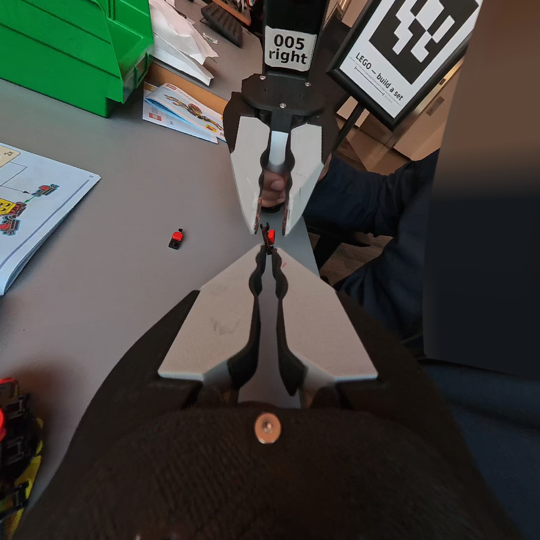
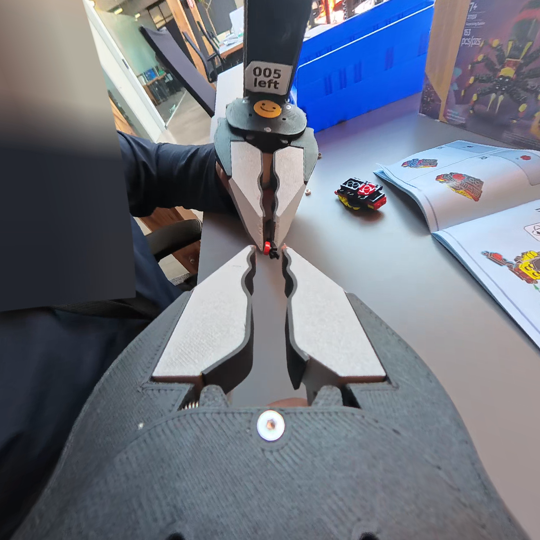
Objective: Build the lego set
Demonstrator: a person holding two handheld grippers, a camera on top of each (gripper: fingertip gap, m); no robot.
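My left gripper [image 1: 268, 249] is shut on a small black-and-red lego piece [image 1: 271, 236] and holds it above the grey table near its edge. My right gripper [image 2: 268, 251] faces it tip to tip, jaws open, with its fingertips [image 1: 255, 230] on either side of the piece and not closed on it. In the right wrist view the piece [image 2: 266, 247] sticks out of the left gripper [image 2: 270, 238]. A second small red-and-black assembly [image 1: 176, 239] lies on the table to the left. The partly built black, red and yellow model [image 2: 361, 194] sits on the table, also seen in the left wrist view [image 1: 14, 453].
An open instruction booklet [image 1: 38, 210] [image 2: 467, 210] lies beside the model. A second booklet [image 1: 181, 114], green bins [image 1: 67, 49] and a framed sign [image 1: 409, 52] stand farther off. A blue bin [image 2: 365, 64] and the set box [image 2: 491, 67] stand behind. The person's sleeve [image 1: 380, 204] is off the table edge. Only a small space, under 4 cm, lies between the two pairs of fingers.
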